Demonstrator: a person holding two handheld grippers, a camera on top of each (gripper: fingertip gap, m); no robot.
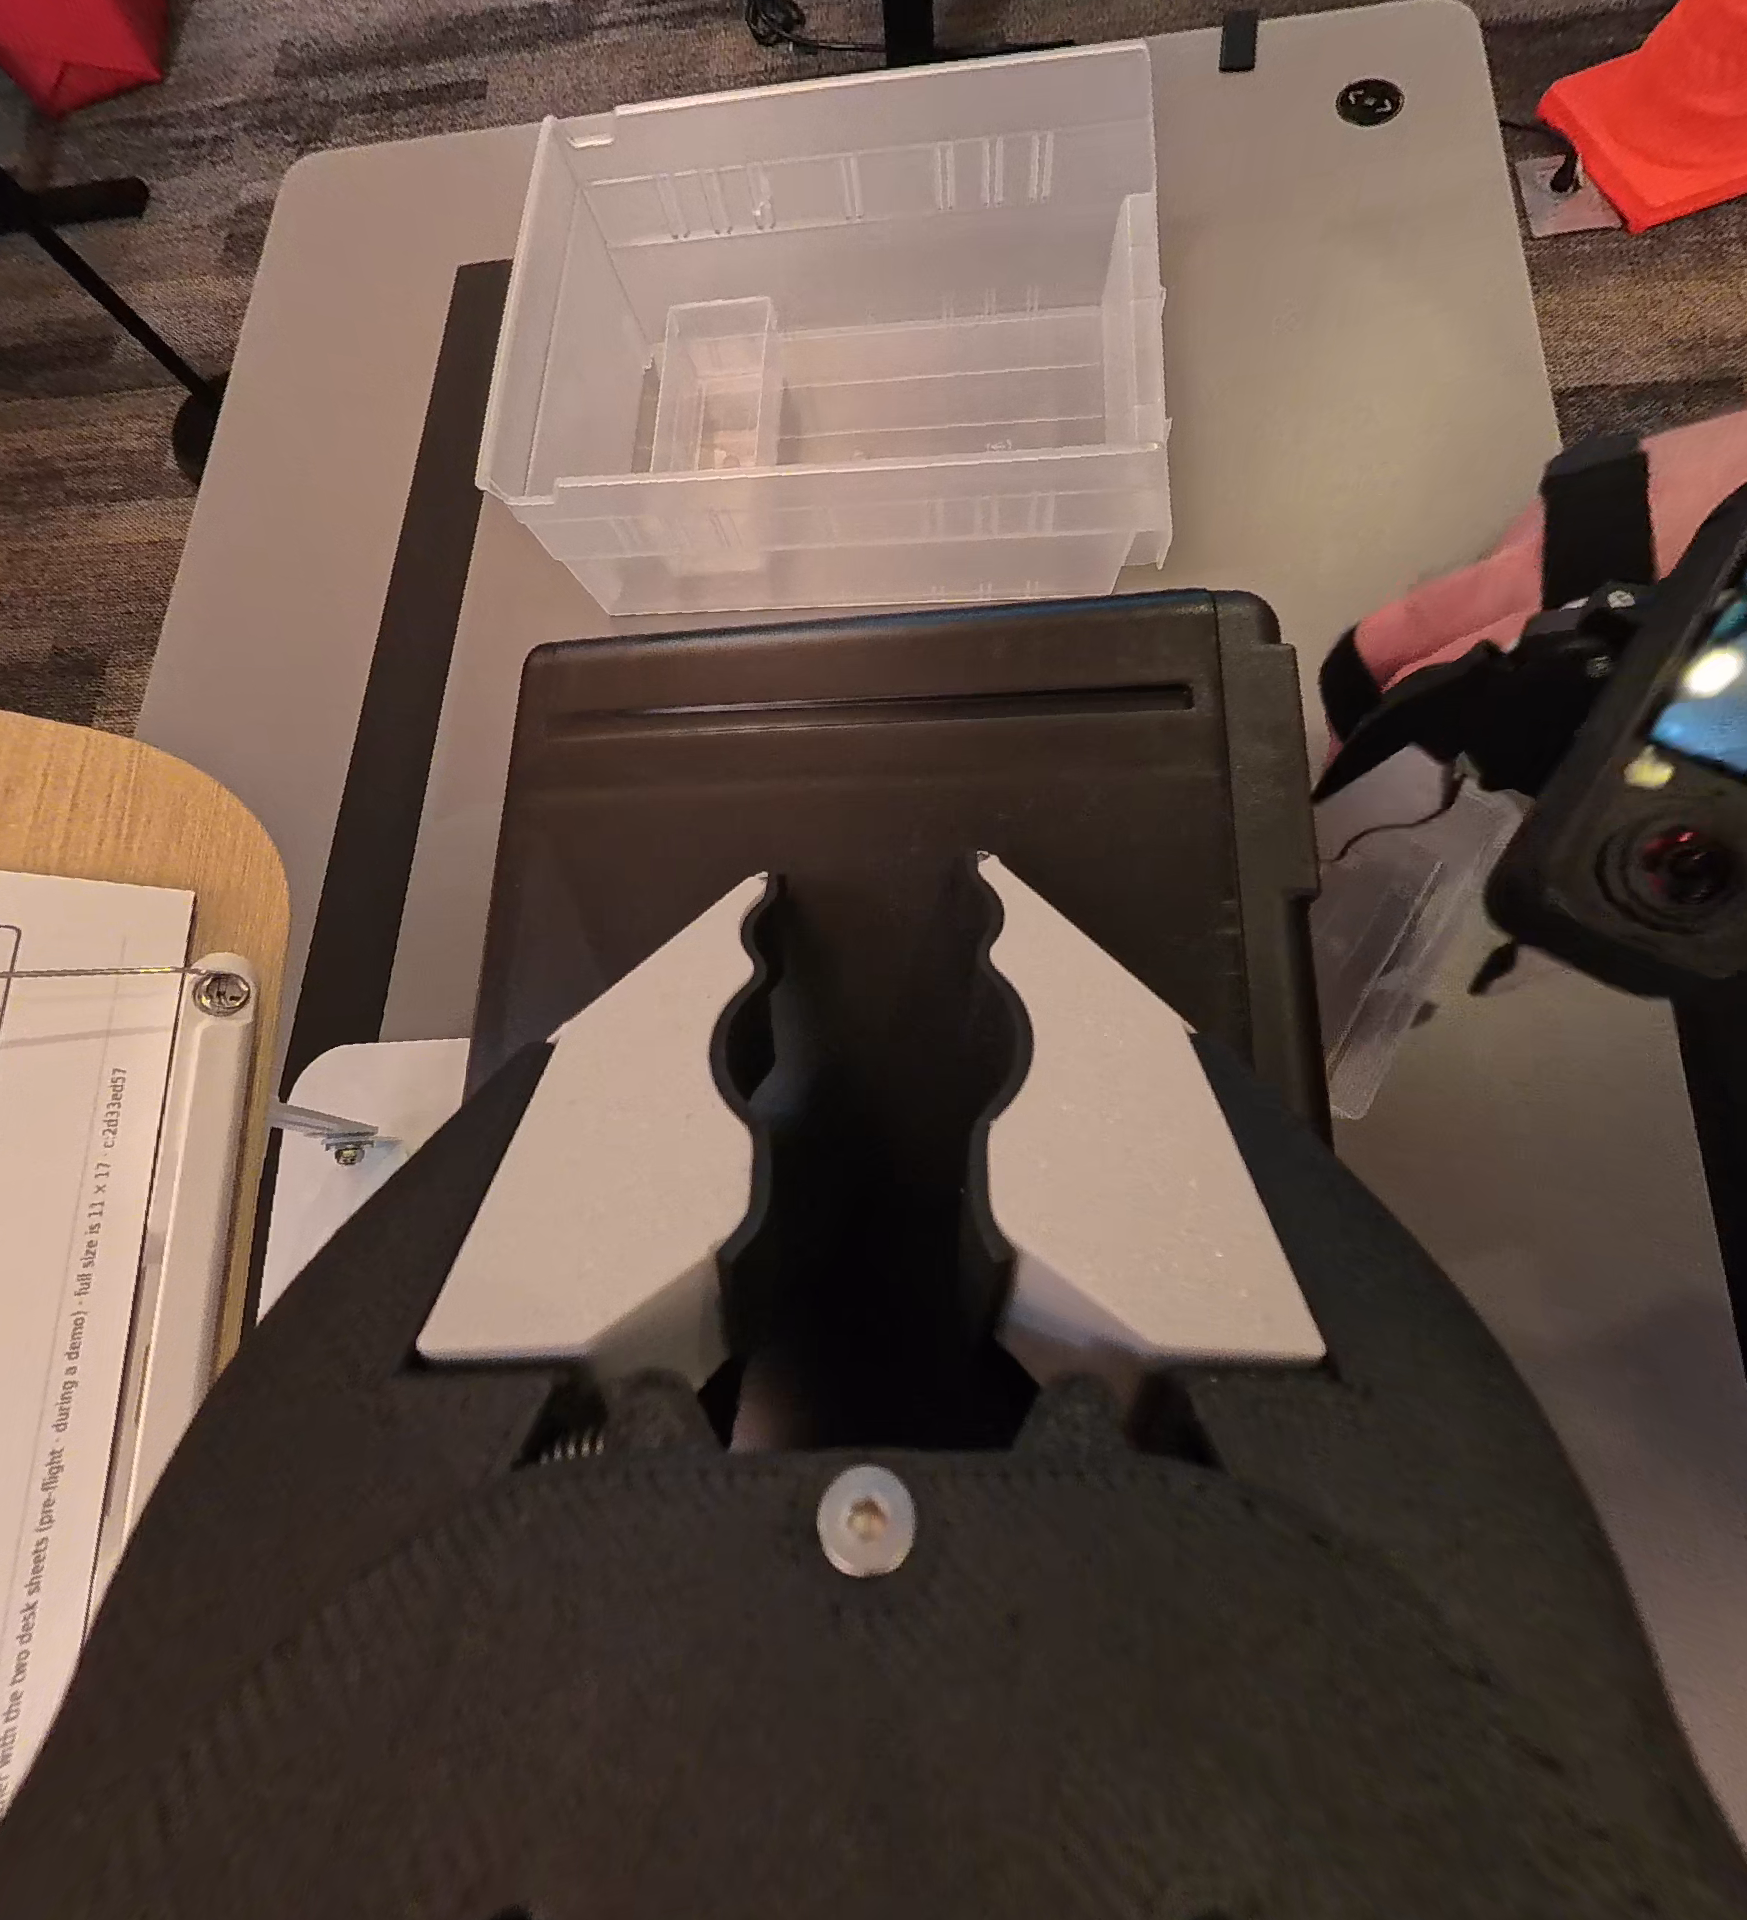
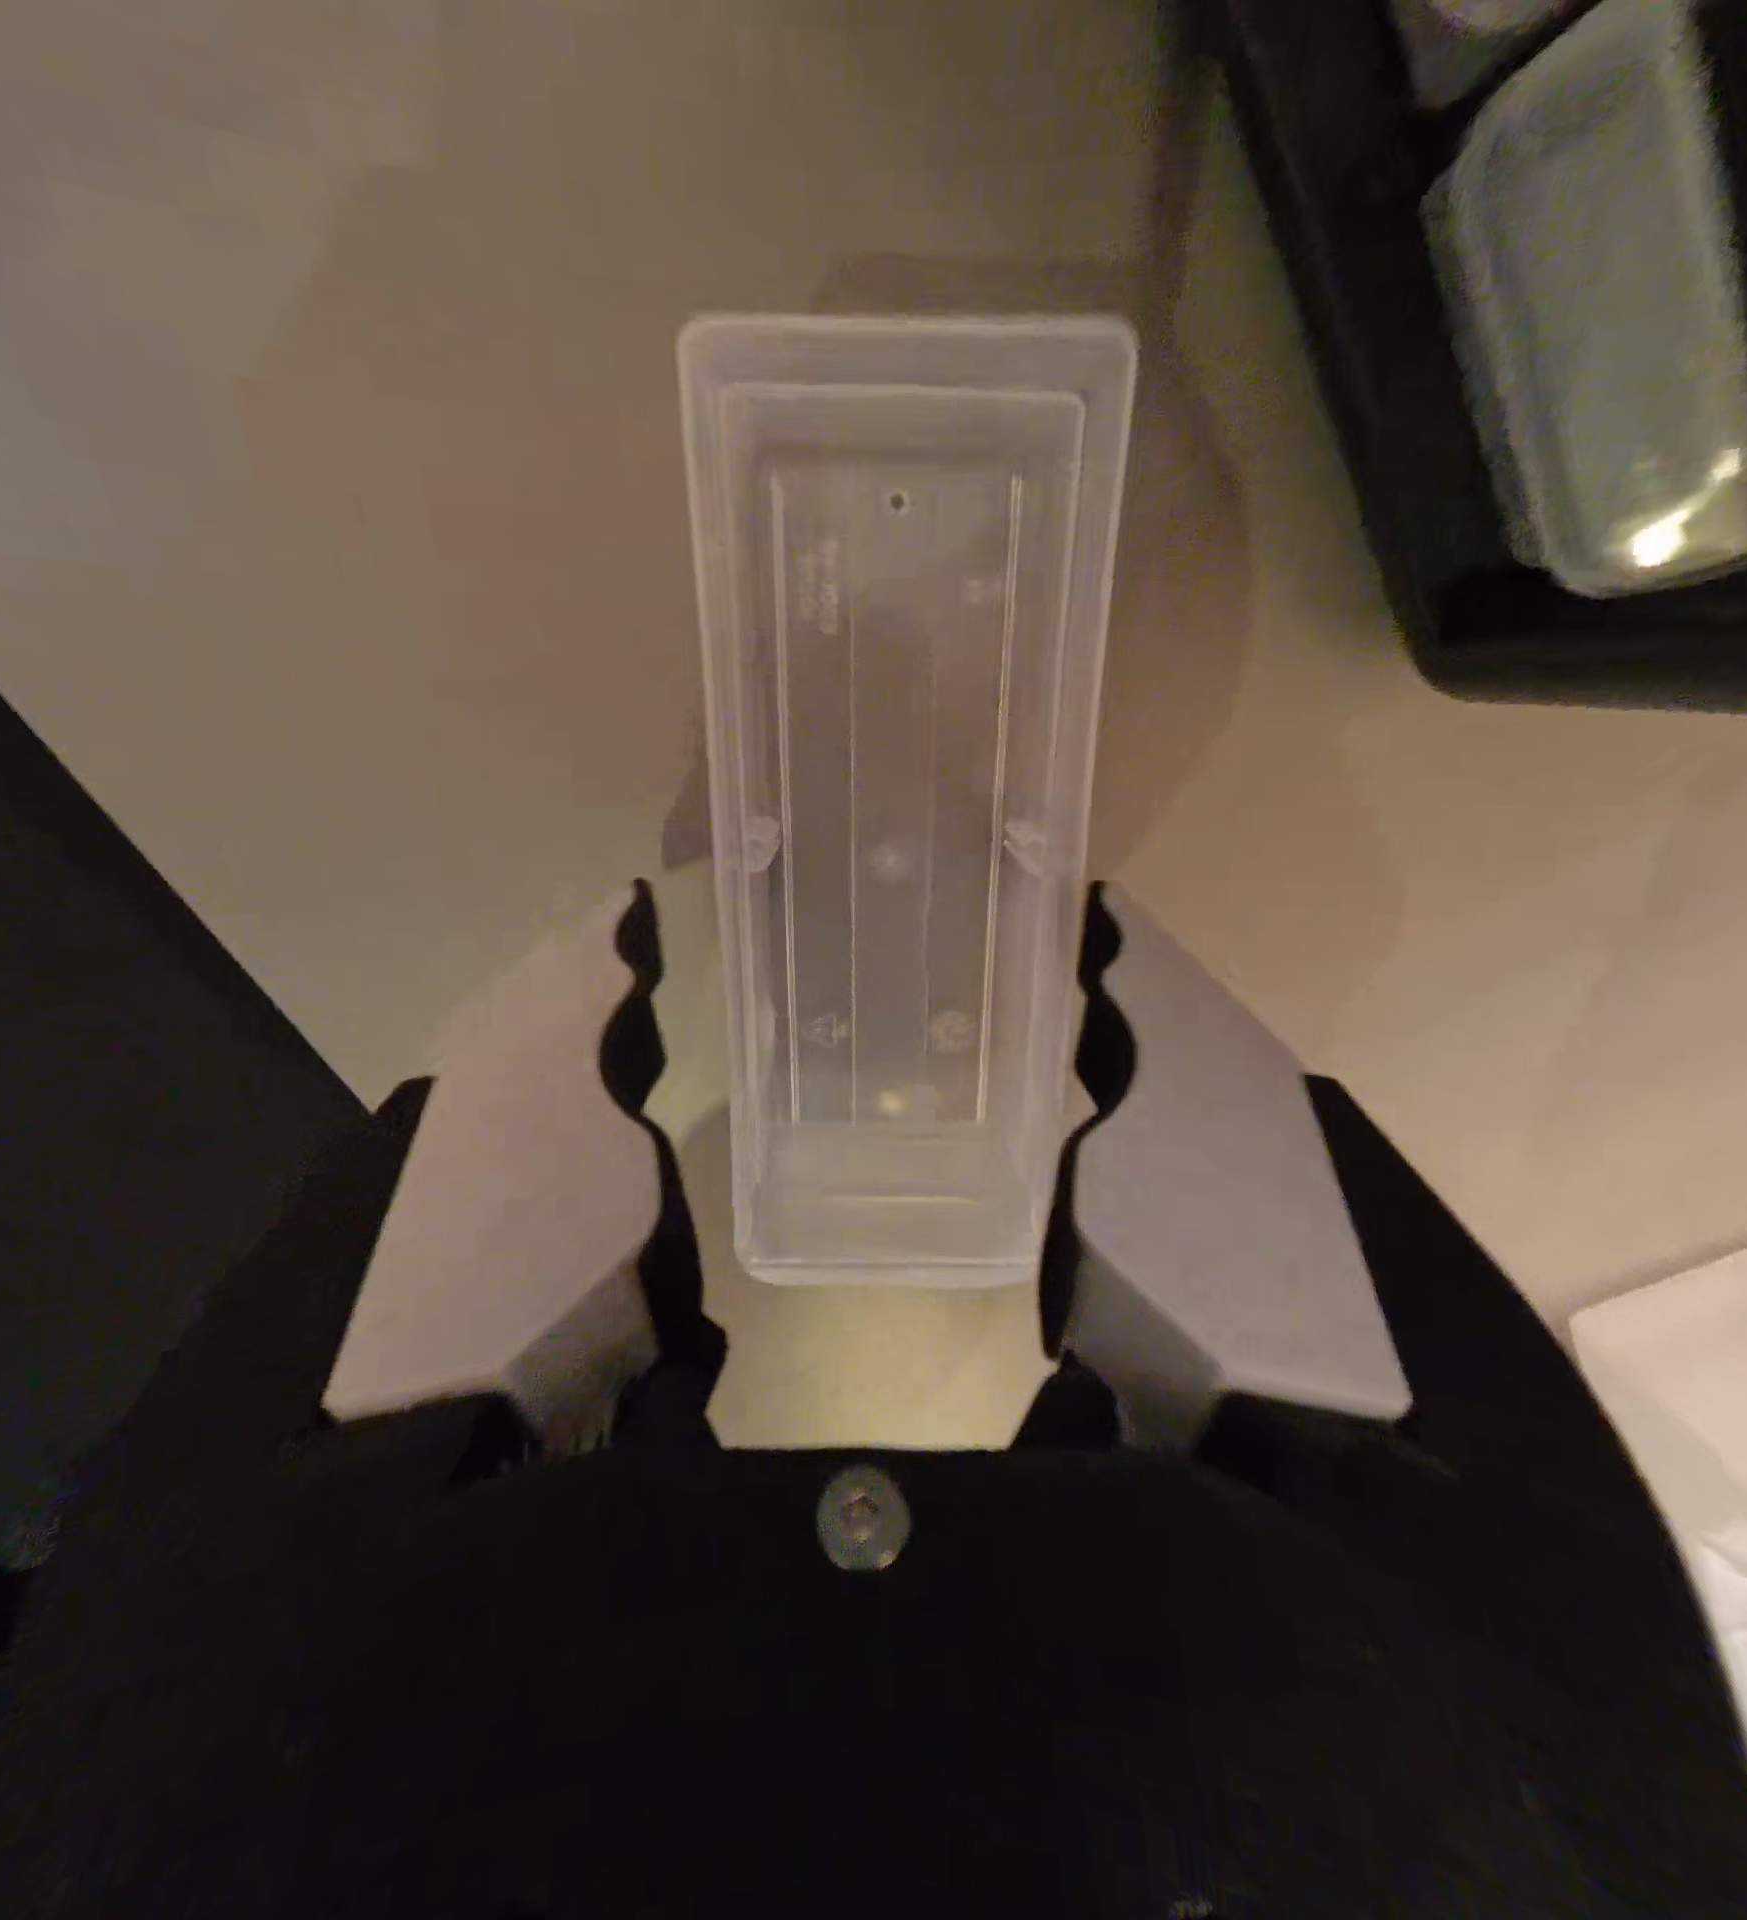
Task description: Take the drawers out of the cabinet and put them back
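Observation:
In the left wrist view, my left gripper (image 1: 874,883) is open and empty, hovering over the top of the black cabinet (image 1: 900,769). Beyond it a large clear drawer (image 1: 848,343) sits on the table with a small clear drawer (image 1: 718,384) inside. My right gripper (image 1: 1669,790) shows at the right, over another small clear drawer (image 1: 1388,966) beside the cabinet. In the right wrist view, my right gripper (image 2: 869,894) is open, its jaws on either side of that small clear drawer (image 2: 900,727), which lies on the table with a slim gap on its left. The cabinet (image 2: 1471,644) is at the upper right, with clear drawers (image 2: 1596,343) in it.
The grey table (image 1: 1347,343) extends beyond and to the right of the cabinet. A wooden board with a printed sheet (image 1: 48,1143) lies at the left. Orange fabric (image 1: 1700,114) and black stand legs (image 1: 69,260) are on the carpet. A white object (image 2: 1731,1475) is at the lower right.

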